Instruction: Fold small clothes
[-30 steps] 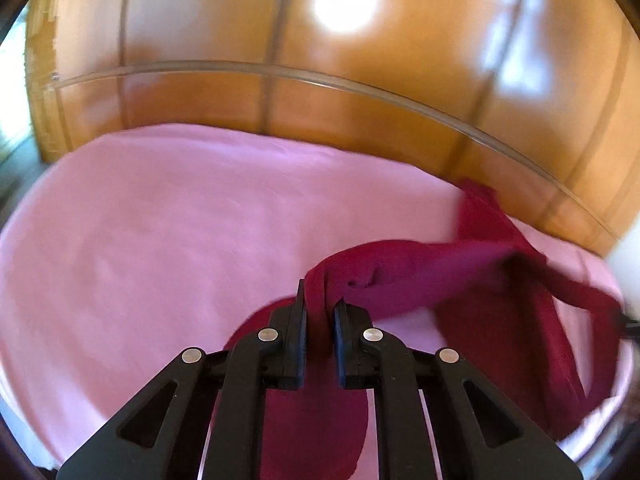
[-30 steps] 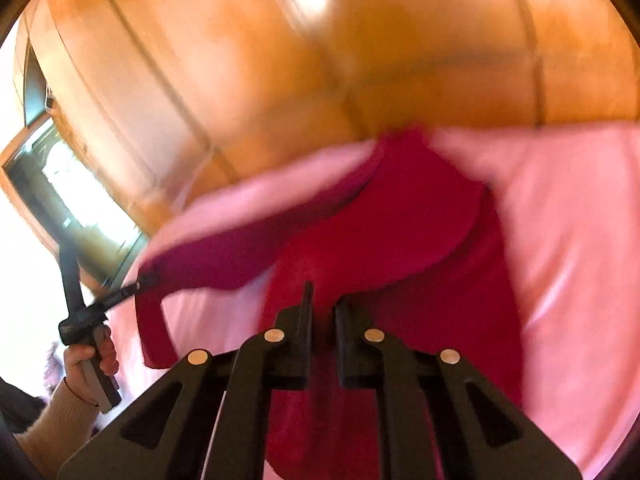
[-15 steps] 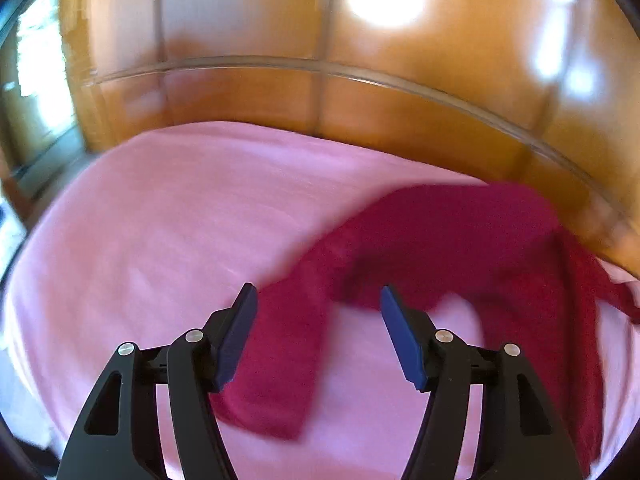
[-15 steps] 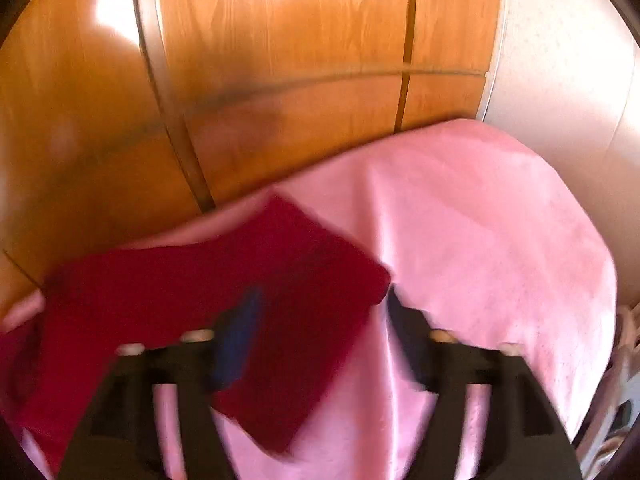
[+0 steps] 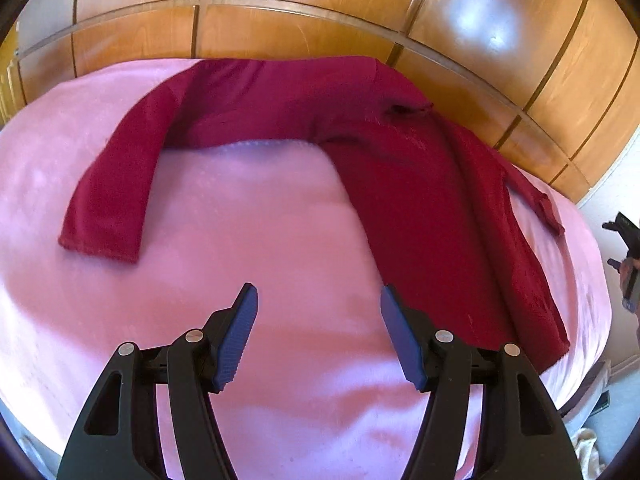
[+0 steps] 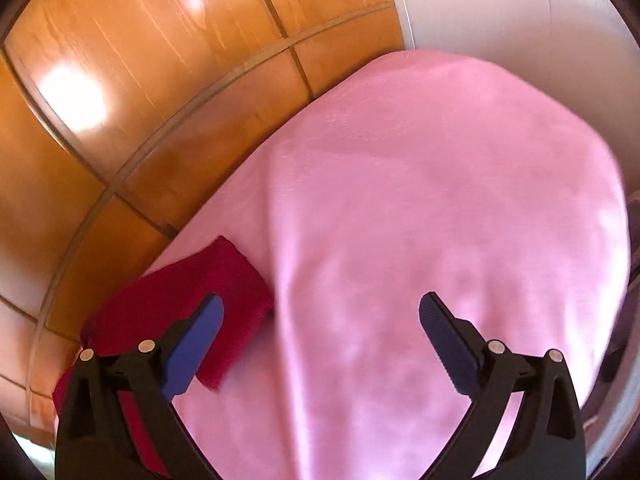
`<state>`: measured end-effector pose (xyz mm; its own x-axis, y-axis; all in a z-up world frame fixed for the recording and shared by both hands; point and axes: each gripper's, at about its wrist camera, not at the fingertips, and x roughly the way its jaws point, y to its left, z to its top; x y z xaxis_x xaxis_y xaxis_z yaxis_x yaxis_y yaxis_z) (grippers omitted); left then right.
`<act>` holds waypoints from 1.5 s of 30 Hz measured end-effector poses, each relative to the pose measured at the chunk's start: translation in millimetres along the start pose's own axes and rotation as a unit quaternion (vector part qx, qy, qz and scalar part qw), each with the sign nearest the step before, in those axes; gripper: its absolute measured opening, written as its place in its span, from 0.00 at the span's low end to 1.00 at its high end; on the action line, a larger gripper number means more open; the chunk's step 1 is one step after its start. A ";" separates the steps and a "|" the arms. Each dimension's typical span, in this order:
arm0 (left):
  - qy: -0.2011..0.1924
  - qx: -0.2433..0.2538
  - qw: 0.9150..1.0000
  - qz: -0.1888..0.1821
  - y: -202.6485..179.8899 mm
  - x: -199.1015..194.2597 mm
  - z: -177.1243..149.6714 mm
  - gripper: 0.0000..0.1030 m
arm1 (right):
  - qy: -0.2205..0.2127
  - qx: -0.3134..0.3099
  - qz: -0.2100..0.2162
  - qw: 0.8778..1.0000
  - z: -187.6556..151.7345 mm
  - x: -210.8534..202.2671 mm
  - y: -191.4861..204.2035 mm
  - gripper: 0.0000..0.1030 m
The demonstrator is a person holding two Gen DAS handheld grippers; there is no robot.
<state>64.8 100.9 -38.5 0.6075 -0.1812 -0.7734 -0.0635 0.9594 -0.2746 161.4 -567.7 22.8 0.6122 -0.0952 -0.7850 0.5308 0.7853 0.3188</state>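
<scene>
A dark red long-sleeved top lies spread on the pink bedspread, along the far edge, one sleeve end at the left and the body running down the right side. My left gripper is open and empty, above bare bedspread just left of the body's edge. My right gripper is open and empty; a sleeve end of the top lies under and behind its left finger. The right gripper also shows at the far right of the left wrist view.
Glossy wooden panelling runs along the far side of the bed; it also shows in the right wrist view. A white wall stands at the right. The pink bedspread drops off at its right edge.
Both grippers were shut on the red top held up in the air; they opened and let it go. It now lies on the bed, and both grippers have drawn back.
</scene>
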 end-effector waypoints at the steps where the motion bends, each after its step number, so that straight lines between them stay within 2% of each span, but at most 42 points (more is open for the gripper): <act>1: -0.001 -0.003 1.000 -0.003 6.0 1.3 -3.4 0.61 | 0.004 -0.038 0.016 0.999 -14.9 -10.4 5.1 0.92; 4: 0.003 -0.017 1.000 -0.015 14.9 -2.2 -15.8 0.61 | 0.033 -0.100 0.064 0.992 -65.7 -34.0 19.7 0.77; 5: -0.001 -0.016 1.000 -0.017 18.0 -6.4 -23.9 0.61 | 0.055 -0.118 0.099 0.987 -94.9 -41.5 26.3 0.71; 6: 0.000 -0.019 1.000 -0.024 21.2 -6.6 -26.2 0.61 | 0.064 -0.129 0.115 0.983 -110.5 -43.0 30.5 0.61; 7: 0.000 -0.022 0.999 -0.034 23.0 -7.5 -29.5 0.61 | 0.078 -0.148 0.142 0.976 -137.0 -49.5 38.4 0.58; 9: -0.003 -0.027 0.998 -0.050 27.4 -11.0 -41.2 0.61 | 0.100 -0.163 0.172 0.966 -167.4 -55.1 48.5 0.58; 10: -0.003 -0.032 0.998 -0.060 29.2 -12.5 -45.7 0.61 | 0.117 -0.170 0.199 0.958 -190.8 -59.1 56.4 0.58; 13: 0.008 -0.056 0.994 -0.097 28.7 -7.2 -56.5 0.61 | 0.146 -0.176 0.227 0.947 -226.7 -59.9 70.9 0.58; 16: 0.019 -0.064 0.988 -0.140 17.6 -0.2 -56.7 0.61 | 0.172 -0.151 0.242 0.943 -243.5 -43.3 79.5 0.61; 18: 0.021 -0.072 0.984 -0.160 11.1 6.2 -51.7 0.61 | 0.190 -0.121 0.258 0.939 -249.1 -33.5 80.3 0.61; 20: 0.023 -0.083 0.983 -0.160 5.3 19.5 -43.8 0.61 | 0.207 -0.098 0.272 0.935 -255.8 -18.9 85.4 0.61; 22: 0.020 -0.095 0.981 -0.168 -1.0 30.1 -36.5 0.61 | 0.214 -0.111 0.259 0.935 -263.3 -7.5 99.1 0.60; 23: 0.015 -0.097 0.980 -0.174 -6.8 35.6 -31.1 0.61 | 0.214 -0.119 0.257 0.935 -266.0 -5.1 106.4 0.55; 24: 0.014 -0.097 0.980 -0.174 -12.5 41.1 -27.2 0.55 | 0.211 -0.128 0.253 0.935 -267.1 -1.3 105.7 0.34; 25: 0.022 -0.093 0.979 -0.179 -17.6 48.2 -24.2 0.22 | 0.211 -0.142 0.245 0.936 -269.6 1.7 112.4 0.13; 26: 0.035 -0.077 0.981 -0.172 -26.5 55.5 -19.8 0.09 | 0.213 -0.153 0.243 0.934 -271.4 4.2 120.3 0.10; 28: 0.037 -0.061 0.983 -0.168 -32.6 54.7 -13.0 0.06 | 0.195 -0.182 0.255 0.929 -267.4 -9.2 134.9 0.09; 30: 0.028 -0.049 0.981 -0.186 -29.8 30.1 -0.3 0.05 | 0.161 -0.223 0.280 0.920 -257.4 -41.6 147.9 0.09; 32: 0.013 -0.034 0.979 -0.201 -21.8 -2.4 13.4 0.05 | 0.121 -0.240 0.299 0.916 -239.7 -76.1 152.0 0.09; 35: -0.016 -0.022 0.977 -0.209 -6.4 -57.3 36.3 0.05 | 0.059 -0.226 0.340 0.911 -208.3 -130.5 142.1 0.09; 37: -0.025 -0.014 0.975 -0.220 4.2 -88.0 52.8 0.05 | 0.038 -0.222 0.354 0.908 -199.5 -150.5 134.5 0.08; 39: -0.025 -0.002 0.978 -0.207 11.1 -103.5 58.2 0.07 | 0.024 -0.235 0.328 0.915 -205.5 -154.7 132.0 0.08; 40: -0.027 0.005 0.982 -0.189 15.6 -105.7 58.9 0.16 | 0.031 -0.237 0.316 0.918 -210.7 -147.8 131.0 0.08; 41: -0.026 0.006 0.983 -0.179 23.1 -105.0 55.6 0.42 | 0.052 -0.232 0.305 0.922 -218.6 -133.6 123.9 0.08; 43: -0.026 -0.034 0.986 -0.162 45.1 -99.7 43.2 0.68 | 0.081 -0.229 0.279 0.929 -233.8 -112.4 115.4 0.08; 45: -0.007 -0.074 0.985 -0.157 68.5 -88.4 24.0 0.68 | 0.113 -0.223 0.246 0.936 -251.1 -84.2 104.8 0.08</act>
<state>25.7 187.8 24.7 0.6265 -0.4600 -0.6292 0.0151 0.8142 -0.5803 18.3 -323.8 -11.1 0.5519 0.4368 -0.7104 -0.1115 0.8829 0.4562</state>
